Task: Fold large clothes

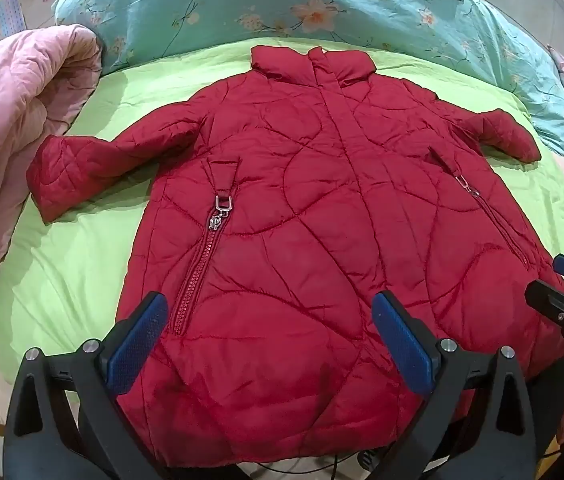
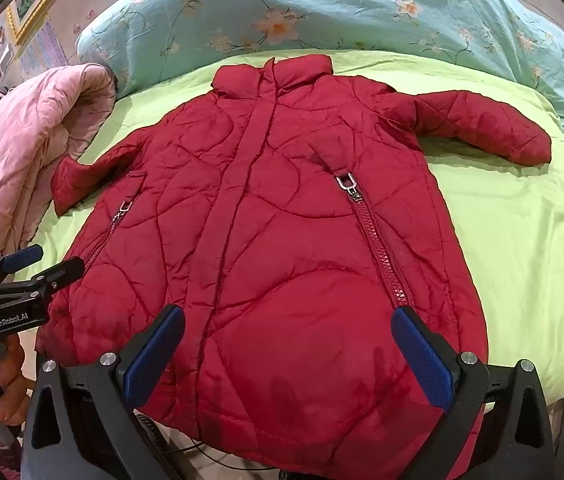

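Quilted red padded coat [image 1: 302, 240] spread flat on lime-green sheet [image 1: 61, 264], sleeves out, unfolded. Left gripper [image 1: 269, 344] and right gripper [image 2: 288, 356], lower frame, spread wide, grasping nothing. Every fold remaining.

— What's the coat [image 1: 302, 240] made of?
— Quilted red cloth with a slight sheen, metal zip pulls [image 1: 221, 210], a chunky toothed pocket zip [image 2: 382, 256].
— And under it?
— A smooth, matt green sheet [image 2: 522, 248], a soft crinkled pink quilt [image 1: 5, 120], a flowered cotton duvet [image 1: 241, 4].
— The grippers?
— Matt black plastic, textured blue pads [image 2: 422, 356].
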A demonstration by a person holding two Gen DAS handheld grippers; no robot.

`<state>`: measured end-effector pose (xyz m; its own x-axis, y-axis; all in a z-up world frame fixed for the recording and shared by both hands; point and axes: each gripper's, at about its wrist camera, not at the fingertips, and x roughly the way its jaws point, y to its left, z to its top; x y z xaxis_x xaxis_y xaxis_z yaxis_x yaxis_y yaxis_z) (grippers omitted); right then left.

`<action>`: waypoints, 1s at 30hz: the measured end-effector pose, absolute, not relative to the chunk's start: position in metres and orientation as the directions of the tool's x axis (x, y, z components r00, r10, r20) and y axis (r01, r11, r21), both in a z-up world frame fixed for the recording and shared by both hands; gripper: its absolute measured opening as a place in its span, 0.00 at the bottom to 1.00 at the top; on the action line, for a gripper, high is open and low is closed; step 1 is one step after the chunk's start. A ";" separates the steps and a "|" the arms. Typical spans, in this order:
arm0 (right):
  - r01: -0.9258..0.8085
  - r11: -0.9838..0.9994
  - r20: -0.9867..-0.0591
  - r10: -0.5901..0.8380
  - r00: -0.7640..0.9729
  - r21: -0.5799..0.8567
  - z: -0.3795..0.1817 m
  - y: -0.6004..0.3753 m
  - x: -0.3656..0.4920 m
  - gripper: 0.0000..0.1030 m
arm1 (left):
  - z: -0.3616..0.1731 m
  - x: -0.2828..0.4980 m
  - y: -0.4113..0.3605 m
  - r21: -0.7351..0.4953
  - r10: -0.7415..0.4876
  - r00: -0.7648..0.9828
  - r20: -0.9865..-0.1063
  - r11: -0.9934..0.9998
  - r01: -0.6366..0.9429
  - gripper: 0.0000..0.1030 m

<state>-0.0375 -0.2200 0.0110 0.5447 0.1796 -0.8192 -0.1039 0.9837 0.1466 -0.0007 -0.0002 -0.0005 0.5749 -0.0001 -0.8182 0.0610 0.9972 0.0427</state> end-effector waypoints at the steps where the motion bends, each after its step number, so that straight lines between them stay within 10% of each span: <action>1: -0.104 0.984 -0.818 0.180 0.546 0.146 0.011 -0.220 -0.038 1.00 | -0.001 0.000 0.000 0.043 0.000 0.575 -0.818 0.997 0.062 0.99; 30: -0.105 0.982 -0.817 0.190 0.545 0.158 0.012 -0.220 -0.037 1.00 | -0.001 -0.001 0.001 0.038 -0.007 0.570 -0.822 0.997 0.068 0.99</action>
